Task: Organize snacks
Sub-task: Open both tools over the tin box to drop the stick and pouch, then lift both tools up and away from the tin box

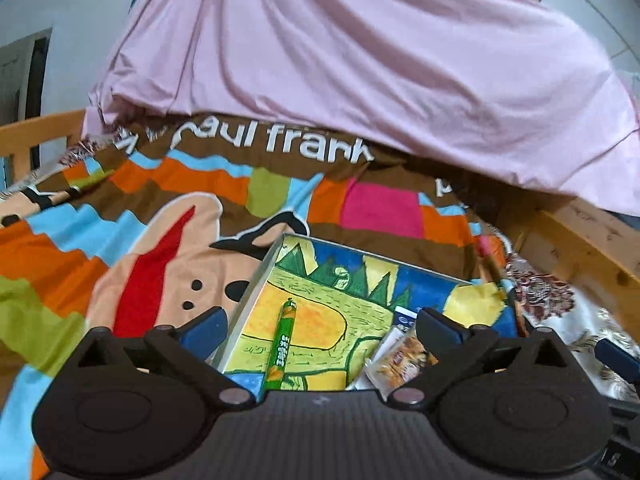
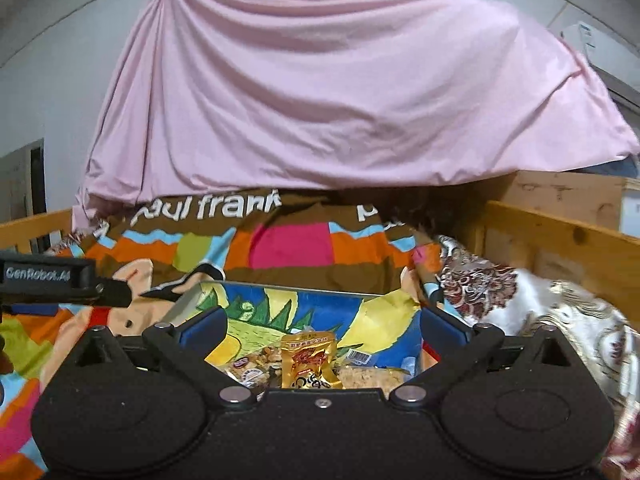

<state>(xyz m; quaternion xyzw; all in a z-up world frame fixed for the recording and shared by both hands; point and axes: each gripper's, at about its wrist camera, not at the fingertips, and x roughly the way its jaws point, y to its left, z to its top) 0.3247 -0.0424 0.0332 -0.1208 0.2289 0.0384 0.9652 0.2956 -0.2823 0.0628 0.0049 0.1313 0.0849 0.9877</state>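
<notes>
A shallow box [image 1: 360, 268] with a painted yellow, green and blue bottom lies on the patterned blanket. A green sausage stick [image 1: 282, 346] lies in it, between the fingers of my open left gripper [image 1: 320, 326], untouched. A snack packet [image 1: 400, 360] lies by the right finger. In the right wrist view the same box [image 2: 384, 308] holds a gold snack packet [image 2: 308, 360] and several other packets [image 2: 252, 364]. My right gripper [image 2: 322, 330] is open above them, holding nothing. The left gripper's body [image 2: 48, 276] shows at the left.
A colourful blanket [image 1: 140, 240] covers the bed. A pink sheet [image 1: 360, 60] hangs behind. Wooden bed rails [image 2: 560, 248] run along the right and the far left [image 1: 36, 128]. A floral cloth [image 2: 540, 300] lies to the right of the box.
</notes>
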